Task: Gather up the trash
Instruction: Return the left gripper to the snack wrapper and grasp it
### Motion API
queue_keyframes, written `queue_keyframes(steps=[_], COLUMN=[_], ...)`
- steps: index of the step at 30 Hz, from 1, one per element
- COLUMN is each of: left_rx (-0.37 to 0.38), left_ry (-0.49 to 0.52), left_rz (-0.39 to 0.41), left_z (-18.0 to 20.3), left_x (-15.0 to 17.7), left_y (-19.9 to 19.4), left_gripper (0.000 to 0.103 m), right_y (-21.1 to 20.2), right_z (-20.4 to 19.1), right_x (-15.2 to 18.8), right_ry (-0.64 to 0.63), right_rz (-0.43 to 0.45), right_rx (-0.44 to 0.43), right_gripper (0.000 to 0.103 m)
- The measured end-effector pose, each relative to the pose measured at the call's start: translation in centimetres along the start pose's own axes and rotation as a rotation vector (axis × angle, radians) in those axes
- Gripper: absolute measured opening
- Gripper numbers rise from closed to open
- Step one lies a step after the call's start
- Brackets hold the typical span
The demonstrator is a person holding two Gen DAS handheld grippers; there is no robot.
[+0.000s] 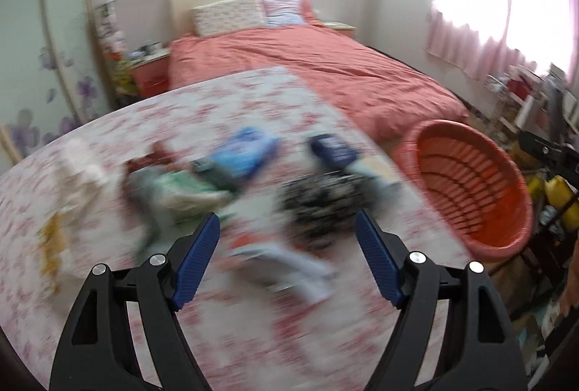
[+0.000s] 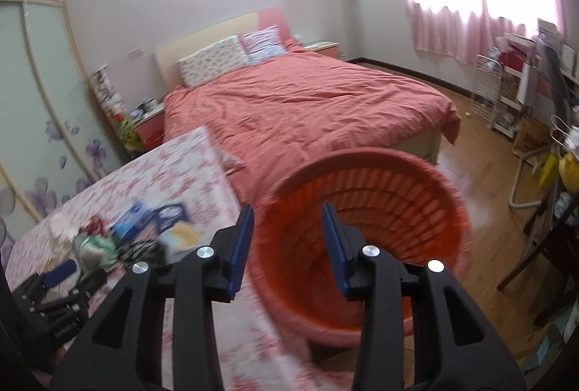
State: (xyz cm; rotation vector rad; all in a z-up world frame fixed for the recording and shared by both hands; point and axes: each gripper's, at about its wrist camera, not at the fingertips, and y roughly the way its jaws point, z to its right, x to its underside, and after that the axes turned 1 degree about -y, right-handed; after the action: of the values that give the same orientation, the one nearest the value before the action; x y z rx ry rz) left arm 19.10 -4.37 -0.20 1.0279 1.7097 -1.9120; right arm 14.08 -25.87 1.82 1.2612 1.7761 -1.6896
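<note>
Above a floral-clothed table [image 1: 253, 94] at the foot of a coral-covered bed [image 2: 307, 101], the left gripper [image 1: 287, 232] hangs with jaws spread wide and empty over blurred trash: a blue packet [image 1: 242, 152], a black patterned wrapper [image 1: 322, 199]. Beside it, the right gripper [image 2: 287, 239], parted and empty, points into the red basket [image 2: 452, 210] standing off the table's edge.
</note>
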Motion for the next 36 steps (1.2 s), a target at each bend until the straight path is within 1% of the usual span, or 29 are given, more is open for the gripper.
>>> queue_keyframes(steps=[4, 6, 9, 13, 14, 18, 20, 23, 24, 28, 36], left_rx=[-0.074, -0.105, -0.186, -0.270, -0.279, -0.321, -0.337, -0.319, -0.303, -0.277, -0.240], left_ry=[-0.096, -0.134, -0.200, -0.265, -0.272, -0.272, -0.266, -0.297, -0.319, -0.338, -0.355], left_rz=[-0.012, -0.018, -0.019, -0.026, -0.028, -0.049, -0.073, -0.135, -0.155, -0.136, -0.106], left_z=[-5.5, -7.7, -11.7, -15.3, -15.8, -17.1, -17.9, -18.9, -19.3, -19.9, -20.1], left_x=[1.6, 2.2, 3.2, 3.6, 3.7, 3.8, 4.6, 5.6, 6.1, 6.2, 6.6], left_y=[-0.9, -1.1, -1.6, -1.6, -1.6, -0.1, 0.7, 2.3, 2.8, 2.5, 1.7], left_gripper=[0.076, 0.078, 0.081, 0.082, 0.082, 0.082, 0.082, 0.081, 0.076, 0.069, 0.066], right_y=[0.3, 0.4, 0.5, 1.0, 1.1, 1.5, 1.6, 1.7, 1.7, 1.8, 2.9], right_z=[-4.1, -5.4, -7.5, -9.4, -9.6, -11.0, -11.5, -12.1, -12.2, -12.5, -12.2], right_x=[1.5, 2.0, 3.0, 4.1, 4.3, 5.0, 5.4, 5.8, 5.9, 6.0, 5.8], right_ry=[-0.059, -0.083, -0.119, -0.140, -0.143, -0.161, -0.171, -0.182, -0.185, -0.196, -0.187], right_rz=[-0.029, -0.034, -0.045, -0.068, -0.072, -0.089, -0.095, -0.103, -0.104, -0.107, -0.106], right_rx=[-0.048, -0.059, -0.075, -0.096, -0.098, -0.113, -0.117, -0.123, -0.125, -0.128, -0.130], right_gripper=[0.039, 0.039, 0.039, 0.039, 0.039, 0.039, 0.039, 0.039, 0.039, 0.039, 0.039])
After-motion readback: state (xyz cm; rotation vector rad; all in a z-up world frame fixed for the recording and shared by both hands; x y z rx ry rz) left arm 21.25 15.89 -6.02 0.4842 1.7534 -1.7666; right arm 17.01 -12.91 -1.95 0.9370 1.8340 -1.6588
